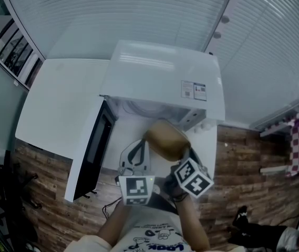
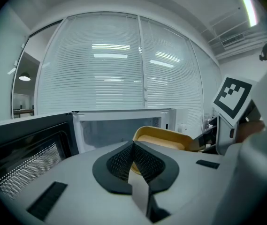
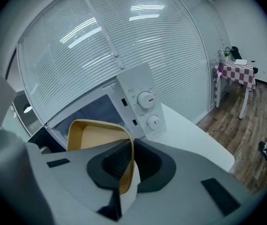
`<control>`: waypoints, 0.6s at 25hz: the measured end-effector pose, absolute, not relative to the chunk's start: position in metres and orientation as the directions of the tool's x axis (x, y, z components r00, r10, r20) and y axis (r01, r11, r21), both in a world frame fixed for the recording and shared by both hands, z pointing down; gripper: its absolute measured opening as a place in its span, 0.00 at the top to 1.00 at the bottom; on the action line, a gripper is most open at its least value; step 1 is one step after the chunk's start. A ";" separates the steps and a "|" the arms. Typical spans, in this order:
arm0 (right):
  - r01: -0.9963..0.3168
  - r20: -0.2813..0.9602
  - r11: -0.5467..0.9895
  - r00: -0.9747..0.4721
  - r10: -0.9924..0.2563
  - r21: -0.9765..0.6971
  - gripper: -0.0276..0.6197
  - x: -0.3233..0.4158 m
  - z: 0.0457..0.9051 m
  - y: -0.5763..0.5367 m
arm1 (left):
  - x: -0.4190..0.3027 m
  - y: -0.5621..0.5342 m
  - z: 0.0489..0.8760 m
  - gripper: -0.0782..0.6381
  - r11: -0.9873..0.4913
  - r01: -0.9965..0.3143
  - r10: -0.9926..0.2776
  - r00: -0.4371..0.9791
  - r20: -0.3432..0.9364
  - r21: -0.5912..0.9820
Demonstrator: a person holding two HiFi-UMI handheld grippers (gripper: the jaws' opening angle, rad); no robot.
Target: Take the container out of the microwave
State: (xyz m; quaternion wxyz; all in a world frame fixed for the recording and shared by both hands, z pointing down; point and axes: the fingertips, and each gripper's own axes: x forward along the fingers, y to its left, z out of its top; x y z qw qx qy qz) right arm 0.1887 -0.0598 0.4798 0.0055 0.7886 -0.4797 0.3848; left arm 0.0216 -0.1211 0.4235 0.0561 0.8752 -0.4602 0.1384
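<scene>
R gripper (image 3: pixel 128 149) pinches the container (image 3: pixel 95 137) rim; L gripper (image 2: pixel 133 146) clamps the other edge; prob light, stiff, thin-walled; rim's the best hold, keep level.

The container (image 1: pixel 166 140) is yellow, and the microwave (image 1: pixel 160 72) is white with a black door (image 1: pixel 95 148). The worktop (image 1: pixel 60 104) is white, the floor (image 1: pixel 244 172) is brown wood, and a cloth (image 3: pixel 236 73) has red and white checks. The left tool (image 2: pixel 133 146) and right tool (image 3: pixel 129 149) are grey, with black and white squares on their cubes (image 1: pixel 136 189).
</scene>
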 end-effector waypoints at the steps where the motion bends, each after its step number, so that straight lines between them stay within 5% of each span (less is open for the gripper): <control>1: -0.762 0.611 -0.538 0.243 -0.754 -0.361 0.92 0.189 0.479 -0.058 | 0.022 -0.120 0.423 0.84 -0.569 -0.822 -0.791 0.538 0.291 -0.029; 15: -0.764 0.595 -0.527 0.241 -0.767 -0.371 0.92 0.192 0.474 -0.047 | 0.023 -0.111 0.413 0.84 -0.565 -0.824 -0.801 0.534 0.273 -0.046</control>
